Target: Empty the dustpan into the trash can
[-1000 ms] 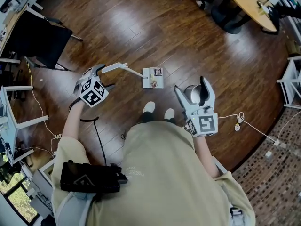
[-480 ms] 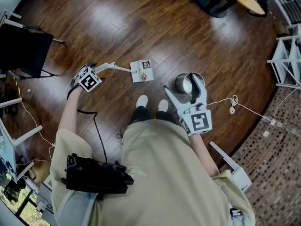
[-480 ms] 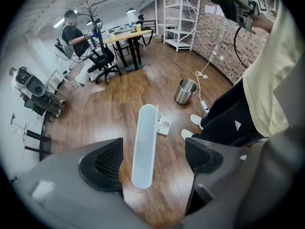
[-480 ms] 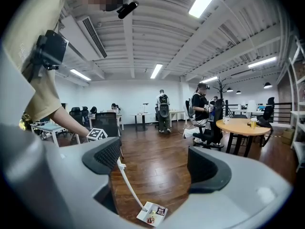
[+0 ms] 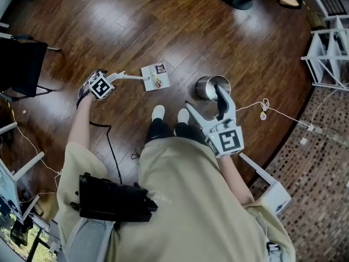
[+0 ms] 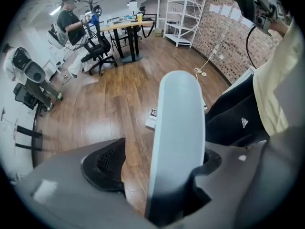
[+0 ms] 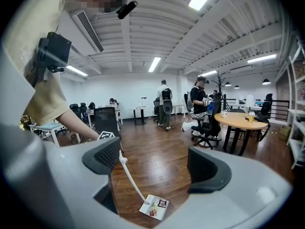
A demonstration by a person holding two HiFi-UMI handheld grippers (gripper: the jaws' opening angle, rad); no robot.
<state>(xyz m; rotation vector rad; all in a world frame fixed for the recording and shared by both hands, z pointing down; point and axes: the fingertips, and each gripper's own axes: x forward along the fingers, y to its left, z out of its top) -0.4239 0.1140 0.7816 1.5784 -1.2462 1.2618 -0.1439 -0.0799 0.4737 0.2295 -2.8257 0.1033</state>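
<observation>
Head view alone shows the round steel trash can [image 5: 207, 83] just beyond the empty, parted right gripper [image 5: 203, 96]. The left gripper [image 5: 113, 76] has closing jaws that loosely straddle the handle [image 6: 178, 128] of the white plastic dustpan [image 5: 155, 76].

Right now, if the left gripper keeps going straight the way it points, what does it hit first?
Likely the dustpan handle: it already stands between the left gripper's jaws, which have just been closing. Past it, the wood floor; depth is unclear.
</observation>
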